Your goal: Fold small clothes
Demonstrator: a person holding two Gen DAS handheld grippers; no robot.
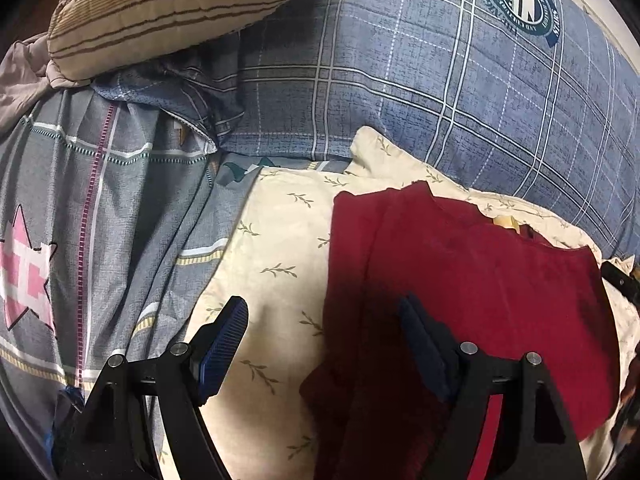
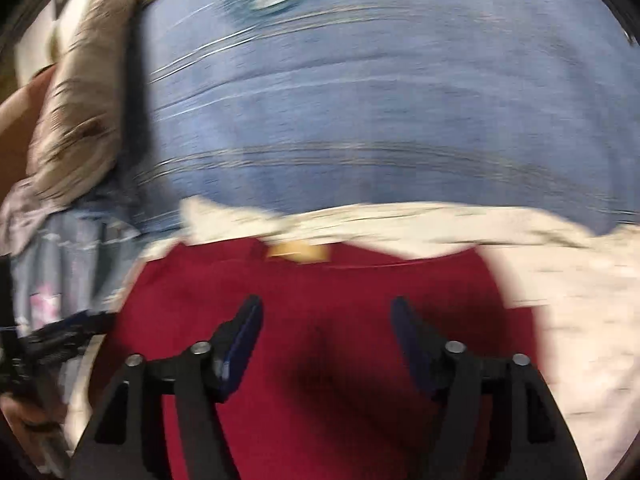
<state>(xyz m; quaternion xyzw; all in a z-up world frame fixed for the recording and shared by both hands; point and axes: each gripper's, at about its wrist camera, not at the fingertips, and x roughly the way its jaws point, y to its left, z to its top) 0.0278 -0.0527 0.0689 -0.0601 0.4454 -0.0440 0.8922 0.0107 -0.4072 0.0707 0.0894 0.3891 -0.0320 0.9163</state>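
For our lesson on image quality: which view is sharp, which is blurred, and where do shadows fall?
Left wrist view: sharp, fisheye-curved, a shadow darkening the red garment near the left gripper. Right wrist view: streaked with motion blur, a dark shadow patch between the right gripper fingers.

Both cameras ride the grippers, angled down and close over the bed. The left view looks across the red garment (image 1: 480,272); the right, blurred, faces it squarely (image 2: 320,320). Both catch the blue quilt (image 1: 440,80).

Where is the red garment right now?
The red garment lies flat on the cream leaf-print sheet, lower right in the left wrist view and centre bottom in the right wrist view, just below the blue plaid quilt.
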